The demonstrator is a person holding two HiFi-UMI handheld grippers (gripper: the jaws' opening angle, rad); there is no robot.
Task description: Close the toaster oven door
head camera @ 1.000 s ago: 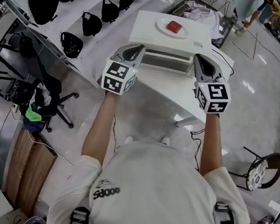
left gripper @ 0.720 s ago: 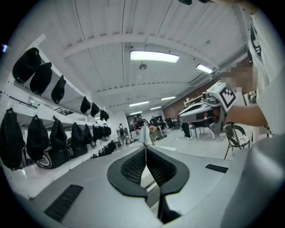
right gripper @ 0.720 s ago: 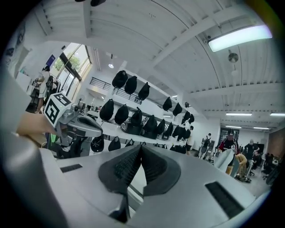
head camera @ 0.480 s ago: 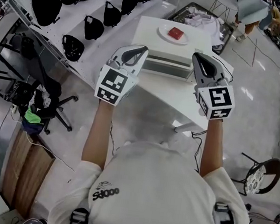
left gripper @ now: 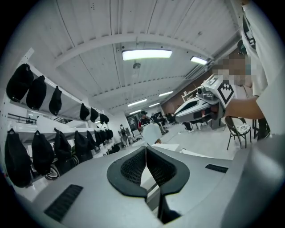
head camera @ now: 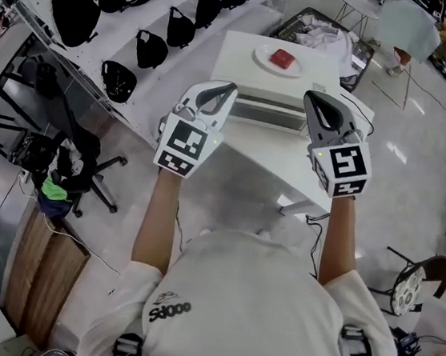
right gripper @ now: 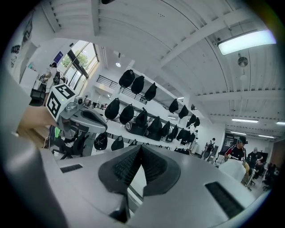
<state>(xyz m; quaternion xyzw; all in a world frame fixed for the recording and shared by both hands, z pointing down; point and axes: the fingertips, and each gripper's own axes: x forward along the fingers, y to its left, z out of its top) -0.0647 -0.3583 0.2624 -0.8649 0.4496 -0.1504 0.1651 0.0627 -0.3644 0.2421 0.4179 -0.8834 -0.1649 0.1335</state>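
Note:
A white toaster oven (head camera: 277,81) stands on a white table (head camera: 278,160) ahead of me. On its top rests a white plate (head camera: 277,59) with a red piece (head camera: 283,58). From above, only a narrow dark strip of its front (head camera: 268,105) shows, and I cannot tell how the door stands. My left gripper (head camera: 224,90) (left gripper: 145,153) hovers above the oven's left end, shut and empty. Above the oven's right end my right gripper (head camera: 312,100) (right gripper: 140,150) is likewise shut with nothing in it. Both point upward, level with each other and apart.
Long white shelves with several black bags (head camera: 152,48) run along the left. An office chair (head camera: 87,169) stands on the floor at left, a round stool (head camera: 415,276) at right. A cart with cloth (head camera: 322,30) sits behind the table. People stand far back.
Both grippers have risen toward my head and now look larger, still shut. The oven and table have slid slightly up the view.

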